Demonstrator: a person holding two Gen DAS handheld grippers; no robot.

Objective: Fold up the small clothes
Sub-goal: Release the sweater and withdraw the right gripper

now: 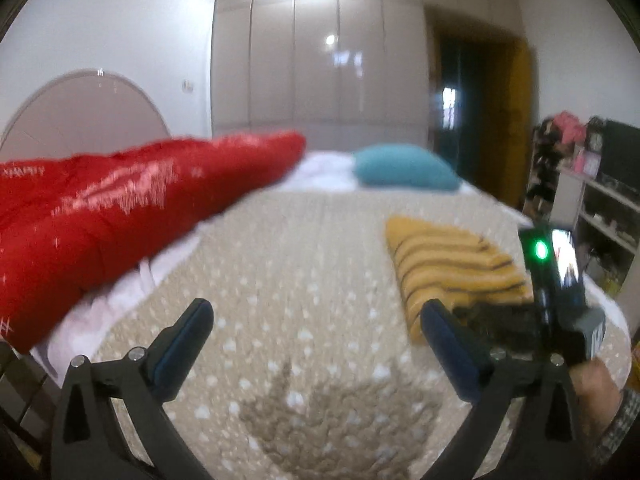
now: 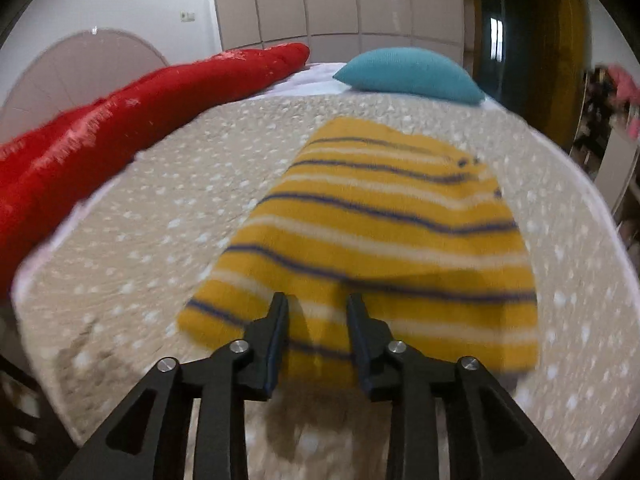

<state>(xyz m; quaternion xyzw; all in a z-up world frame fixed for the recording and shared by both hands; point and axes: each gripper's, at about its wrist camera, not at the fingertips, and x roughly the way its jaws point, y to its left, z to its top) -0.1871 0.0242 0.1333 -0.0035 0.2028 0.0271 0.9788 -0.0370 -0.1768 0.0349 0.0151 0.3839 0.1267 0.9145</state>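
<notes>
Bedroom with glossy wardrobe (image 1: 316, 68); beige spotted bedspread (image 1: 304, 248) under yellow striped top (image 2: 384, 232), red quilt (image 1: 120, 200), teal pillow (image 2: 408, 74). Left gripper (image 1: 316, 312) spread wide, empty; right gripper (image 2: 318, 300) partly parted, gripping nothing.

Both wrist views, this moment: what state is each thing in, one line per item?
Striped jumper: folded, flat on the bed, free of both grippers.
Left gripper: open wide, nothing between its fingers.
Right gripper: partly open, holding nothing, over the jumper's near edge.
Red quilt: bunched along the bed's left side.
Teal pillow: lying at the far end.
Bedspread: spread flat.
</notes>
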